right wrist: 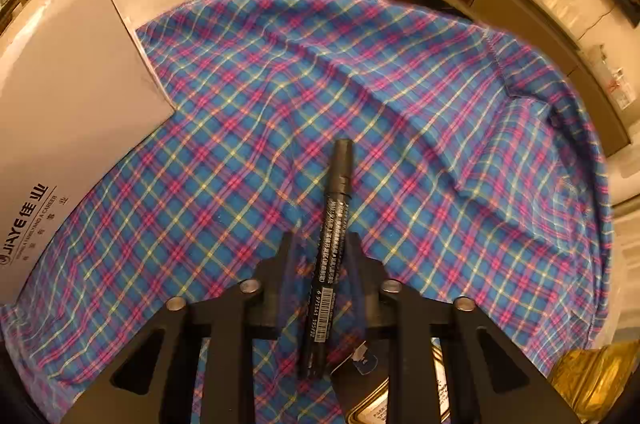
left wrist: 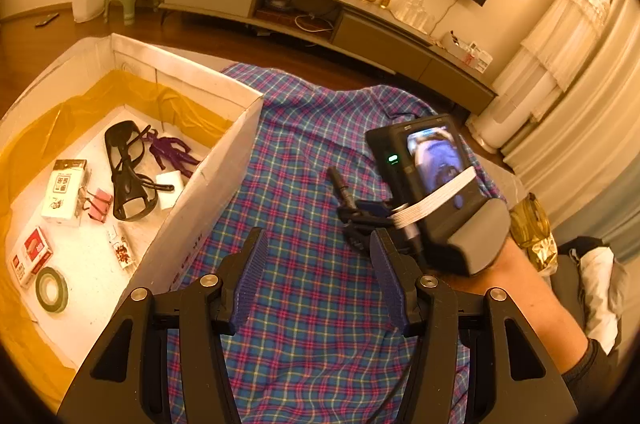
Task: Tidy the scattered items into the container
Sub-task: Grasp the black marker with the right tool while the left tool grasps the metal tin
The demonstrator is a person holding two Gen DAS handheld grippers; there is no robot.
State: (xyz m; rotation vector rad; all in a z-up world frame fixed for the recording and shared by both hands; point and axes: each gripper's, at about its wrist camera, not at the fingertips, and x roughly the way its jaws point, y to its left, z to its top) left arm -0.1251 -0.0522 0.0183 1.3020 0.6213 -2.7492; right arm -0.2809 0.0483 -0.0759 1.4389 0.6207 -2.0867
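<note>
My right gripper (right wrist: 320,256) is clamped on the marker (right wrist: 330,244), just above the plaid cloth (right wrist: 420,104); my left gripper (left wrist: 316,264) gapes empty beside the box (left wrist: 224,160). Gripped lengthwise, the marker could slide out or snag the cloth.
</note>
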